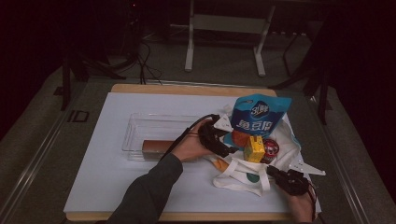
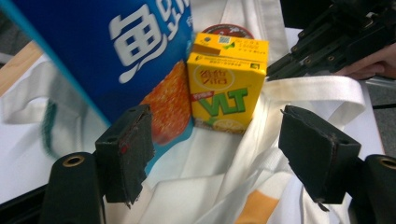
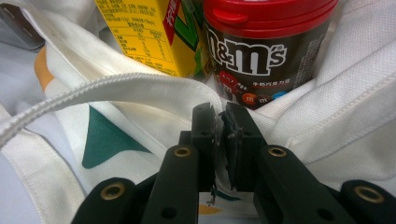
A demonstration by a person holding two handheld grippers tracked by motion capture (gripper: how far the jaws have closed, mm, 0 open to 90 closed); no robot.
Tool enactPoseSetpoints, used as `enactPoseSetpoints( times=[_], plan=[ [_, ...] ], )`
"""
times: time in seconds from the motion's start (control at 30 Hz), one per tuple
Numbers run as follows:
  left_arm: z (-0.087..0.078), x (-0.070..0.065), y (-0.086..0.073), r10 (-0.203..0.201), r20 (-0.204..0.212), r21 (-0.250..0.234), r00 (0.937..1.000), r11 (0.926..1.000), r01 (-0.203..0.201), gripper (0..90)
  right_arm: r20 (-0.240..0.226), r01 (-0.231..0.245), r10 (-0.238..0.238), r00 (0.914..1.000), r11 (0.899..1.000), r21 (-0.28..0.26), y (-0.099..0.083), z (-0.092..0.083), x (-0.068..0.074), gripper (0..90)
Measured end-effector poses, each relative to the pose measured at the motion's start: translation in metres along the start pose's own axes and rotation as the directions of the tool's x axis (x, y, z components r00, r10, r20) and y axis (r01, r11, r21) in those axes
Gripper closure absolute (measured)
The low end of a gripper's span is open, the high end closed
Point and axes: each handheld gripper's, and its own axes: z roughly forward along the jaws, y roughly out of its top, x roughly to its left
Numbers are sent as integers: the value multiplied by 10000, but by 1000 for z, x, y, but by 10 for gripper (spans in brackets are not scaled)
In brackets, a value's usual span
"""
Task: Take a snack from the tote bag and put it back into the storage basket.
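Observation:
A white tote bag (image 1: 243,175) lies open at the table's right. Inside it stand a blue snack bag (image 1: 259,116), a yellow VLT juice box (image 1: 254,148) and an M&M's jar (image 1: 271,148) with a red lid. My left gripper (image 1: 219,140) hovers at the bag's left side, open. In the left gripper view its jaws (image 2: 215,135) stand wide before the juice box (image 2: 226,88), nothing between them. My right gripper (image 1: 280,175) is at the bag's near right edge. Its pads (image 3: 220,114) are shut on the bag's fabric rim, just below the jar (image 3: 266,51).
A clear plastic tray (image 1: 140,126) sits left of the bag on the white table cover, with a brown box (image 1: 156,145) at its near side. Metal frame legs (image 1: 189,46) stand on the floor beyond the table.

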Motion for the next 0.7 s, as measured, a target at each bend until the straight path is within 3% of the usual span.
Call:
enactPoseSetpoints(
  times=[0.3, 0.7],
  plan=[
    [15, -1, 4, -120, 256, -44, 9996, 9999, 121, 249, -3, 2, -2, 10000, 10000, -2, 0, 0, 0, 826],
    [28, -2, 9, -234, 305, 83, 9993, 9997, 231, 189, 14, 18, -18, 10000, 10000, -7, 0, 0, 0, 822]
  ],
)
